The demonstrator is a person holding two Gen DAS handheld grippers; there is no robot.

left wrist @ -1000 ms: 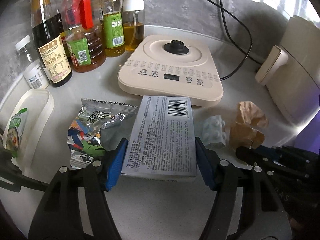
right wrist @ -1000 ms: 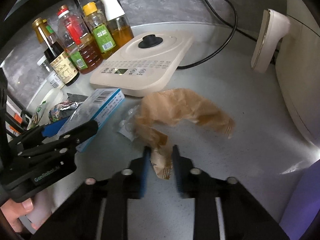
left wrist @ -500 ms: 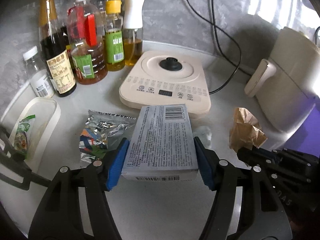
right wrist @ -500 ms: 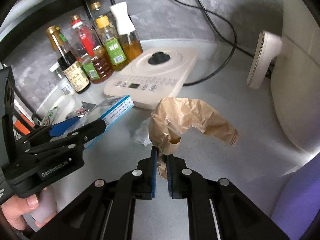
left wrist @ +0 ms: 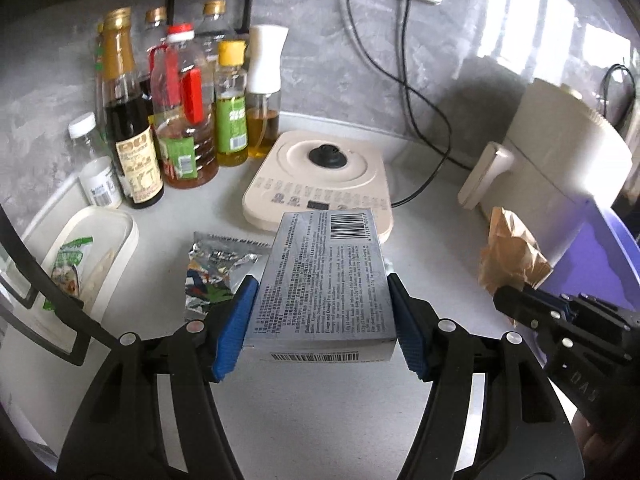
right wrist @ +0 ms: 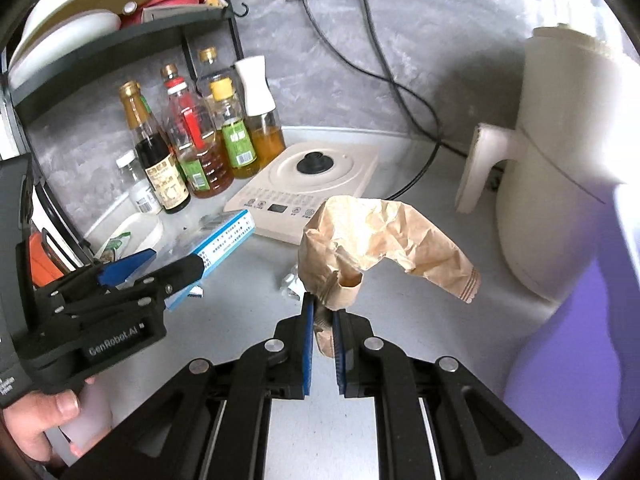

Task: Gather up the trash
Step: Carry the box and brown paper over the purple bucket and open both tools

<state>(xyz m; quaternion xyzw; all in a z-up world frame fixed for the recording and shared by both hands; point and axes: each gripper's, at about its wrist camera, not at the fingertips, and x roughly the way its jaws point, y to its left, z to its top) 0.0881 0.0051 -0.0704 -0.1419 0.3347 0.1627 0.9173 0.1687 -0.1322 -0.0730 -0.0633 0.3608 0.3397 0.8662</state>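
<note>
My left gripper (left wrist: 320, 324) is shut on a grey printed carton (left wrist: 324, 276) and holds it above the counter; the carton also shows in the right wrist view (right wrist: 224, 240). My right gripper (right wrist: 322, 328) is shut on a crumpled brown paper bag (right wrist: 380, 240), lifted off the counter; the bag also shows in the left wrist view (left wrist: 510, 256). A foil snack wrapper (left wrist: 216, 276) lies on the counter below the carton. A small clear plastic scrap (right wrist: 290, 282) lies under the bag.
A beige induction cooker (left wrist: 324, 176) sits at the back, with oil and sauce bottles (left wrist: 180, 120) to its left. A white air fryer (left wrist: 560, 168) stands on the right, with a purple bin edge (left wrist: 600, 264) below it. A white tub (left wrist: 92, 252) holds a green packet at left.
Both grippers have risen and pulled back from the counter. The carton and the paper bag came up with them; the right gripper closed tighter on the bag.
</note>
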